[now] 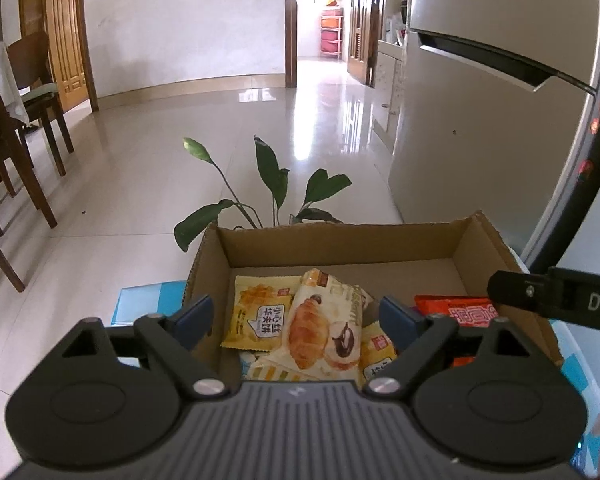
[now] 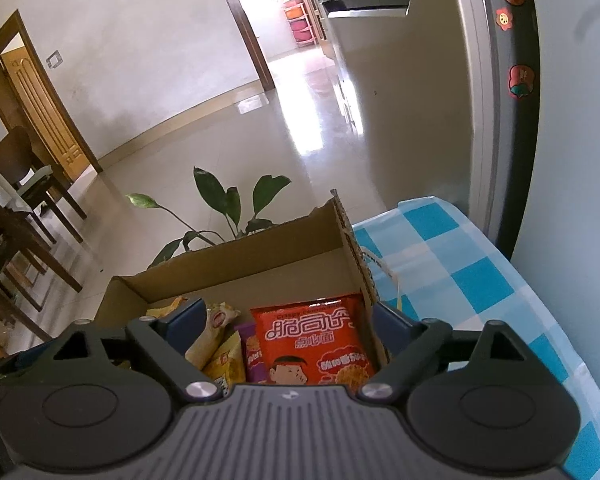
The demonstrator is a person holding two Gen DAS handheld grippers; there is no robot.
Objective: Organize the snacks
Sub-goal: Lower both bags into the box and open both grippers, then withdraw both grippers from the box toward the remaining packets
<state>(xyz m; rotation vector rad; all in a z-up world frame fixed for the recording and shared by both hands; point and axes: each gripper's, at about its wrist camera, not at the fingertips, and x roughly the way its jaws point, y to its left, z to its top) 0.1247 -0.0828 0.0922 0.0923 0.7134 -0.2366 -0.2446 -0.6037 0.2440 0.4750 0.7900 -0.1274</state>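
A brown cardboard box (image 1: 340, 248) sits on a worktop with a blue and white checked cloth (image 2: 460, 256), and the snacks are inside the box. The left hand-held gripper (image 1: 296, 316) hangs over the near side of the box with its two blue fingers (image 1: 196, 316) spread wide, and nothing is between them. Under it, in the box, a pale packet with a croissant picture (image 1: 320, 328) lies on top of a yellow snack packet (image 1: 260, 312). More yellow packets peek out below the croissant one. A red noodle snack packet (image 2: 316, 344) lies in the right side of the box, close to the box wall. A purple packet (image 2: 252, 356) is tucked beside the red one. The right hand-held gripper (image 2: 288, 324) is over that side of the box, and its fingers are spread wide too, holding nothing. One finger is inside the box and the other looks to be outside the right wall. Behind the box, green plant leaves (image 1: 272, 172) stick up. A big grey fridge (image 1: 480, 120) stands right of the box. Wooden chairs (image 1: 20, 128) stand far off to the left of the box on the shiny floor (image 1: 180, 152).
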